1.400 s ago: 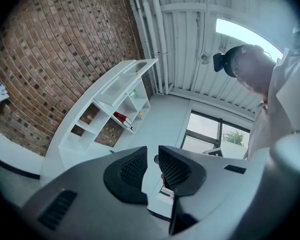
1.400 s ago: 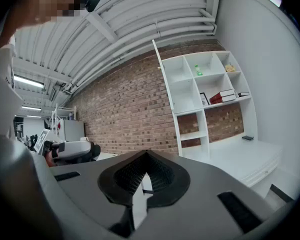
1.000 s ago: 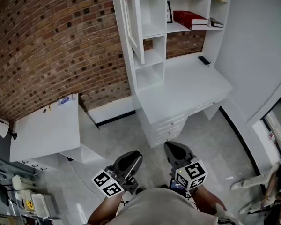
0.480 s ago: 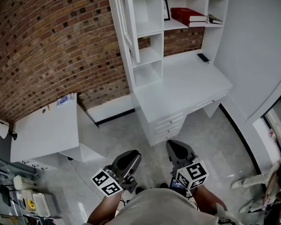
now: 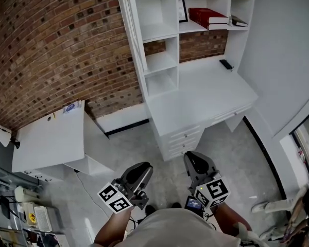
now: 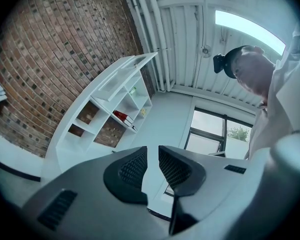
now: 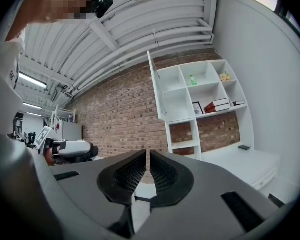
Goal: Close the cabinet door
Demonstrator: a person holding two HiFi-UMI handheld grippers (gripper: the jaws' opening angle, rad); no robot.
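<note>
Head view first: the cabinet door (image 5: 133,32) stands swung out from the white shelf unit (image 5: 162,60), seen edge-on up at 12 o'clock. So nothing of the job is done yet. The door has to be reached and then pushed home, and that looks like all that is left. Down at 6 o'clock both tools sit low over the floor (image 5: 232,153), well apart from the door. The left claw (image 5: 139,170) and the right claw (image 5: 196,163) each point up toward the unit. The white tabletop (image 5: 206,94) lies between them and the shelves, with red books (image 5: 206,17) at 1 o'clock.

Over to the left gripper view: the left claw (image 6: 152,164) has its two pads parted by a clear gap, with nothing between them and nothing touched. The door (image 6: 121,77) shows far off at 11 o'clock (the whole unit looks tipped over in this view), beside the brick wall (image 6: 55,49).

Now the right gripper view: the right claw (image 7: 148,171) is pressed together, only a hairline slit between the pads, and it pinches nothing. Straight ahead at 12 o'clock the door (image 7: 159,91) juts out from the unit's upper left compartment, wide open. A closed claw like this would seem handy for a flat push on the panel.
</note>
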